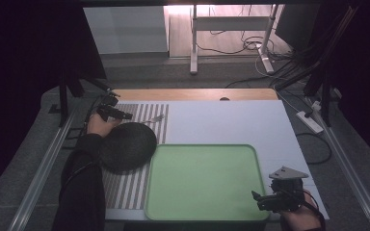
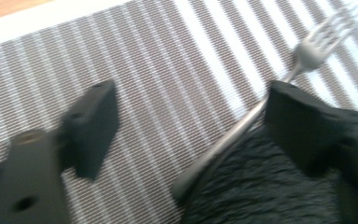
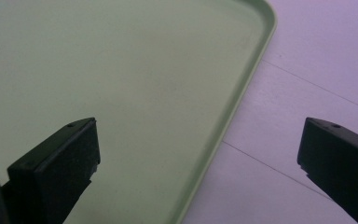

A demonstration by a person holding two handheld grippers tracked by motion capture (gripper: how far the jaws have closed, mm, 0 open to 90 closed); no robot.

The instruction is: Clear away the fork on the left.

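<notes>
The left claw is hovering released over a silver metal fork on the striped woven placemat, a dark round woven mat overlapping its handle. The right claw is gaping astride the pale green plastic tray's rim on the white tabletop.

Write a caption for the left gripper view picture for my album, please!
Open left gripper hovering over a silver metal fork lying on a brown-and-white striped woven placemat, its handle tucked beside a dark textured round mat.

Left gripper jaws spread wide over striped placemat. Fork lies diagonally between them, tines up-right, handle end running under the dark woven round mat. Right jaw beside the fork's handle.
</notes>
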